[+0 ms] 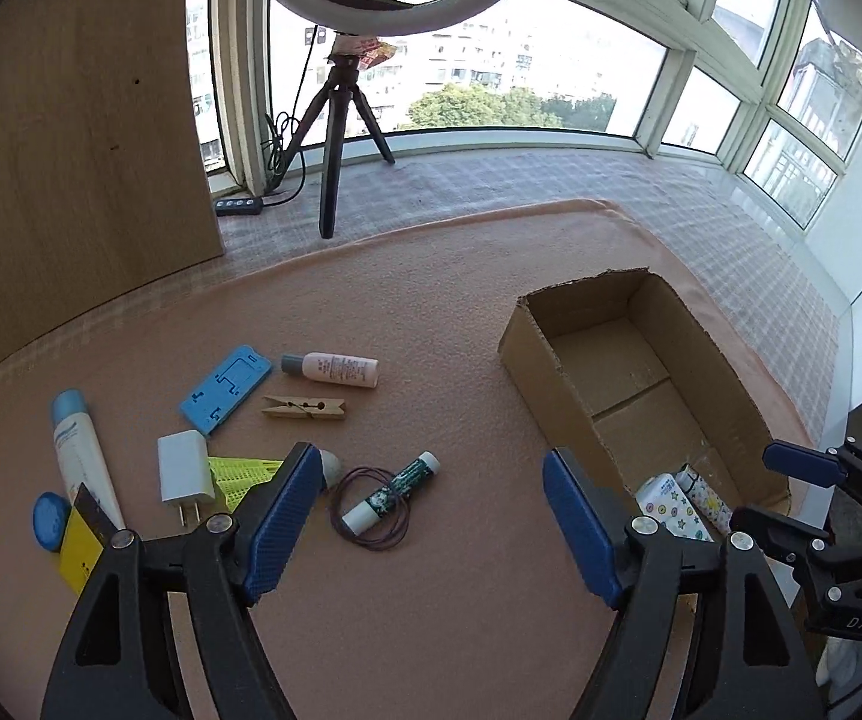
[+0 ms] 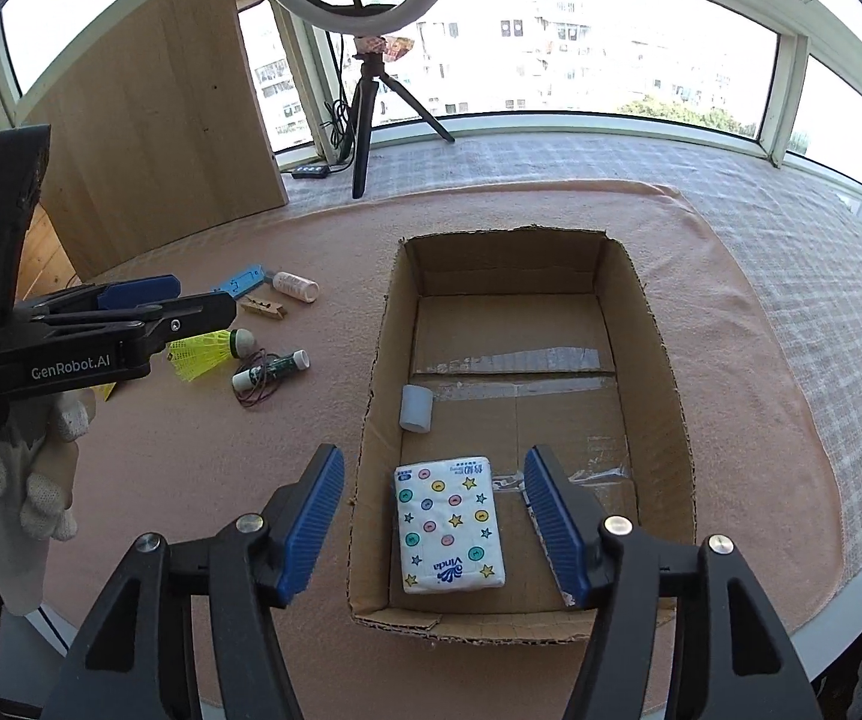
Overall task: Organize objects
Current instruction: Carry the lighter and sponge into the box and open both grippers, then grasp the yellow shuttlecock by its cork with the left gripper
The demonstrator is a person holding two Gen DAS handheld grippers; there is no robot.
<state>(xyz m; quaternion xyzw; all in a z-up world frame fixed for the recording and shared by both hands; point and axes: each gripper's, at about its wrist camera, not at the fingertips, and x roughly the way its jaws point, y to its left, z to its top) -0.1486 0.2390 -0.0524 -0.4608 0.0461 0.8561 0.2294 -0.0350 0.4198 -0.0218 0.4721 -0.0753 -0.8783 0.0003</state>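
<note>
My left gripper (image 1: 431,516) hangs released above the pink cloth (image 1: 431,312) on the counter, its blue fingers (image 1: 278,525) spread wide with nothing between them. Just beyond them lies a small tube with a white cap (image 1: 390,489) resting across a loop of thin cord (image 1: 371,509). To its left, half hidden by my left finger, sits a yellow shuttlecock (image 1: 245,477), beside a white plug adapter (image 1: 183,473). Farther out are a wooden clothespin (image 1: 305,407), a blue plastic holder (image 1: 225,389) and a small pink bottle with a grey cap (image 1: 330,369). At the far left lie a tall white spray can (image 1: 80,450), a round blue lid (image 1: 50,521) and a yellow card (image 1: 80,546).

My right gripper (image 2: 433,519) hovers over the near end of the cardboard box (image 2: 664,360), fingers (image 2: 553,525) parted and holding nothing. Below them, flat on the box floor, lies a tissue pack printed with stars and dots (image 2: 448,525). A small white roll (image 2: 416,408) sits near the box's left wall. The box stands on the cloth, to the right of the loose things and apart from them.
</note>
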